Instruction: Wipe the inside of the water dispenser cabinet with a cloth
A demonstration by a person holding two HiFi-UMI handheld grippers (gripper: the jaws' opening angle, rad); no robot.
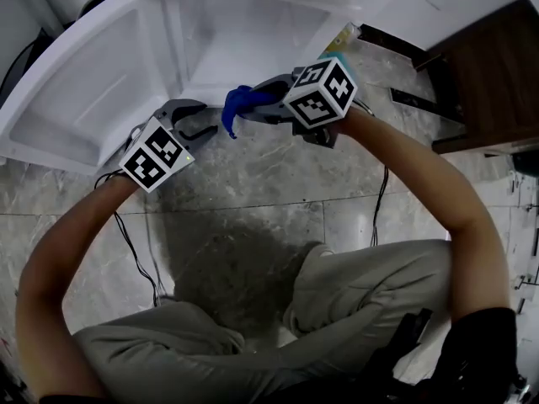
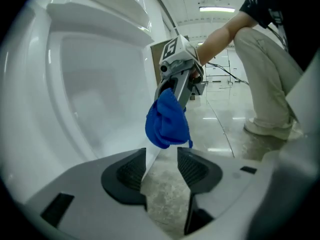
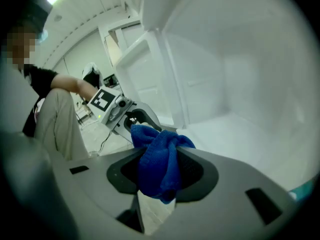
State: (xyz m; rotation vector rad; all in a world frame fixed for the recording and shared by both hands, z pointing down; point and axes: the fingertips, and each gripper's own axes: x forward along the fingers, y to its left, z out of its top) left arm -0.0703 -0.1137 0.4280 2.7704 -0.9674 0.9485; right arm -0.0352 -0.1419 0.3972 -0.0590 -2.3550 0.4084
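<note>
- The right gripper [image 1: 246, 106] has its fingers closed on a blue cloth [image 1: 235, 112]. The bunched cloth is pinched between the pads, and folds spill out above and below them.
- The cloth is held in the air just in front of the open water dispenser cabinet [image 1: 210, 32], close to its lower front edge and apart from the white inner walls.
- The left gripper [image 2: 162, 166] faces the right one, with its fingers [image 2: 125, 174] spread apart and nothing between them. The cloth hangs just ahead of their tips.
- The cabinet's inside is plain white, and its door [image 1: 67, 99] stands swung out on the left of the head view.
- The person crouches on a grey marbled floor [image 1: 278, 183] with both arms stretched toward the opening.
- A dark wooden unit [image 1: 493, 66] stands to the cabinet's right.
</note>
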